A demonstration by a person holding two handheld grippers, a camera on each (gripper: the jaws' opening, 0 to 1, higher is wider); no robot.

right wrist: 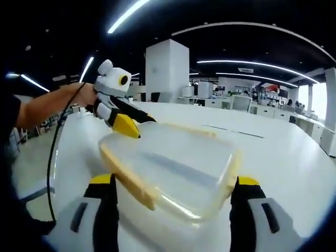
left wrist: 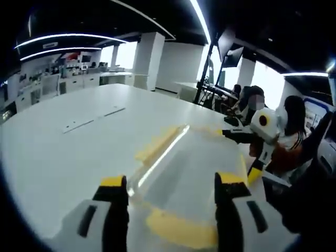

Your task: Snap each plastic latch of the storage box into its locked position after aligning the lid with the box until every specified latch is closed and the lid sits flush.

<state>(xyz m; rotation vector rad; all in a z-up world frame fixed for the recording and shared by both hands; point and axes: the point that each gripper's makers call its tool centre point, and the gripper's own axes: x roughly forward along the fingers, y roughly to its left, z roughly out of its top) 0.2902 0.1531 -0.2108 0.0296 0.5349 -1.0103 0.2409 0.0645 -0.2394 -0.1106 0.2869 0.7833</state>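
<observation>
Open-plan office, white counter (left wrist: 63,157), right gripper (right wrist: 176,186) fingers spread wide either side of the clear storage box (right wrist: 173,168) at lower centre, left gripper (left wrist: 170,186) fingers likewise apart over its lid (left wrist: 184,173), yellow latch (right wrist: 128,181) on the near-left edge.

Both grippers: white bodies w/ black jaws, yellow tips. Left gripper (right wrist: 137,126) had a black cable (right wrist: 51,157) trailing; person wore dark sleeve (right wrist: 8,113).

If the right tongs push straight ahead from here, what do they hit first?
Most likely the storage box: its clear lid sits directly between the open right tongs, the yellow latch nearest. Depth is unclear, but nothing lies in front of it.
</observation>
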